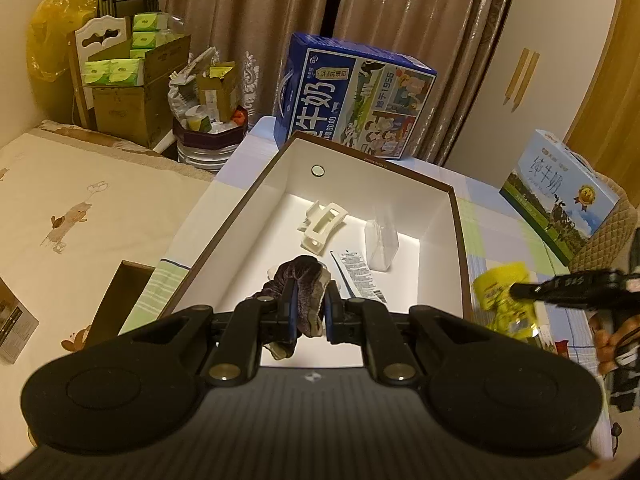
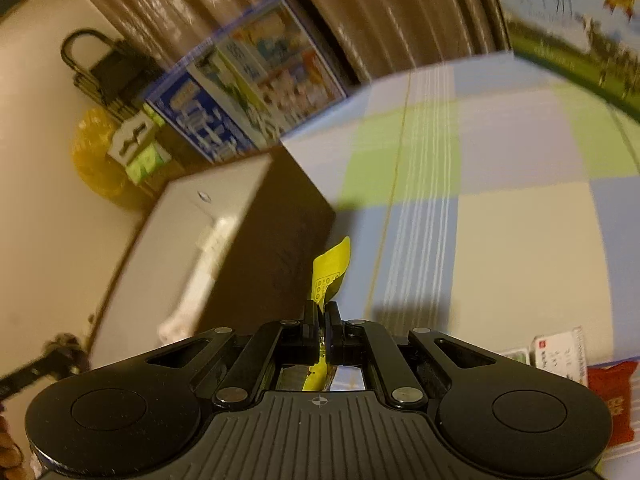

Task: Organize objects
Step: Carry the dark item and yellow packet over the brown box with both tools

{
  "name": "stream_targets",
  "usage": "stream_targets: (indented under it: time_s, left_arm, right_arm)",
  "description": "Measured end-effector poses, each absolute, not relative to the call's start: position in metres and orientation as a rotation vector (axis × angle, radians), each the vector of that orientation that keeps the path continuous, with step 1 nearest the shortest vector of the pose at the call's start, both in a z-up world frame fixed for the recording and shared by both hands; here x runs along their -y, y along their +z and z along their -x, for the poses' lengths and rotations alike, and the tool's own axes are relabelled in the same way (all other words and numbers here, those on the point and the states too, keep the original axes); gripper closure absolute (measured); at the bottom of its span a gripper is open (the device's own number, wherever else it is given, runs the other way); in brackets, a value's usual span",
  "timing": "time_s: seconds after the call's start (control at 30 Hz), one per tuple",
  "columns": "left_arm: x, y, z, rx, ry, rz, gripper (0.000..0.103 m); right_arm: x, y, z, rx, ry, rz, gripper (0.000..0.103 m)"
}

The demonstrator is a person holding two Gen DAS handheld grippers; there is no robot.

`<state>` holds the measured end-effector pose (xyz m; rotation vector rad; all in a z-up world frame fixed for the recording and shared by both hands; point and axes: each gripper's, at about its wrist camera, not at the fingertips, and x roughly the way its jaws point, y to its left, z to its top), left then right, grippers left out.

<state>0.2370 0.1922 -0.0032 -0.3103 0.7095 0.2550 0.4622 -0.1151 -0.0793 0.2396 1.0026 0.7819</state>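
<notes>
On the checked blue-green tablecloth (image 1: pixel 500 216), the left gripper (image 1: pixel 310 312) clamps a dark velvet scrunchie (image 1: pixel 304 280) over the white open box's (image 1: pixel 436 216) near edge, while the right gripper (image 2: pixel 322 312) pinches a yellow foil sachet (image 2: pixel 330 268) beside its right wall.

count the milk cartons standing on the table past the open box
2. The dark blue milk carton stands right behind the open box's far end, by the curtain. The light blue milk carton stands off to the right, near the table's edge. Others may be out of view.

Brown patterned curtains (image 1: pixel 248 20), white wardrobe (image 1: pixel 520 72), checked tablecloth (image 2: pixel 500 168), warm light.
</notes>
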Motion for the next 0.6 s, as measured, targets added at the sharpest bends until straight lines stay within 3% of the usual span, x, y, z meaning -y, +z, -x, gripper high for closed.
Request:
stream_targets:
  time_s: [0.33,0.6]
  left_arm:
    - [-0.205,-0.003,-0.248,-0.711,0.216,0.297,0.093]
    - [-0.214,-0.009,-0.259,-0.737,0.188,0.293,0.093]
  right_arm:
    - [0.098,-0.009,-0.431,-0.847,0.881,-0.328,0.103]
    - [0.035,-0.012,-0.404,-0.919,1.022,-0.272,0.103]
